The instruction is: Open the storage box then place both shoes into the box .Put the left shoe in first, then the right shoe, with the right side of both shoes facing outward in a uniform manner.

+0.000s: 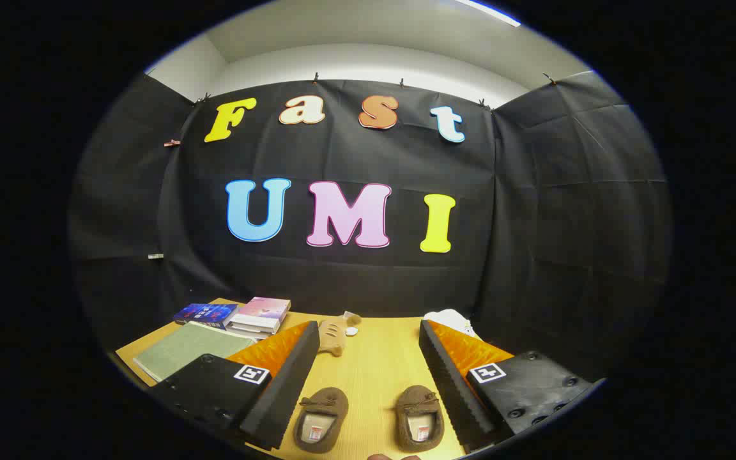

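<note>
Judging from the gripper view, nothing is done yet: both shoes, the left-hand shoe [321, 420] and the right-hand shoe [419, 418], sit side by side on the surface [374, 364] at the bottom centre of the frame, toes pointing away. The hand-held gripper [368, 374] hovers level above them, fingers spread wide and pinching nothing. Books [259, 315] lie at lower left.
</note>
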{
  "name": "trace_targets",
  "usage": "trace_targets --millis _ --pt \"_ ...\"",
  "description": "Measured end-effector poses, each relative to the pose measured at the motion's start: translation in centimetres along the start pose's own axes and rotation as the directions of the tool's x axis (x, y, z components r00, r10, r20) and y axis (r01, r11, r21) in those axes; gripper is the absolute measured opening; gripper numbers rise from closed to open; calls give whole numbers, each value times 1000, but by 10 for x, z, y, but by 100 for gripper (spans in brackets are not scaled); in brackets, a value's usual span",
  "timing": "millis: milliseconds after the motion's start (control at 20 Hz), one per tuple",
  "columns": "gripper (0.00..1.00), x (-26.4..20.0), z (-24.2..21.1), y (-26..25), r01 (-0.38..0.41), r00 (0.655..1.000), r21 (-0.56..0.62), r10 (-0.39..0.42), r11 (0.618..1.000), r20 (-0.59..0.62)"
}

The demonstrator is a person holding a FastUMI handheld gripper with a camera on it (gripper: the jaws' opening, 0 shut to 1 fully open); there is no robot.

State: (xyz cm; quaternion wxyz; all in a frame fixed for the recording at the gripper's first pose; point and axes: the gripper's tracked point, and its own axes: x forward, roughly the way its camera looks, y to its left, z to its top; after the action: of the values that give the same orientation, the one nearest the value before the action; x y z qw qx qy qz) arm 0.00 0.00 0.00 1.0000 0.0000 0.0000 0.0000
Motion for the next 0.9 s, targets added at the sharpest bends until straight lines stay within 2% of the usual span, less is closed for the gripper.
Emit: trace_targets --millis 700,900 --pt "97 -2 -5 3 -3 1000 8 3 1000 -31" --pt "97 0 -16 4 -26 997 28 28 999 -65"
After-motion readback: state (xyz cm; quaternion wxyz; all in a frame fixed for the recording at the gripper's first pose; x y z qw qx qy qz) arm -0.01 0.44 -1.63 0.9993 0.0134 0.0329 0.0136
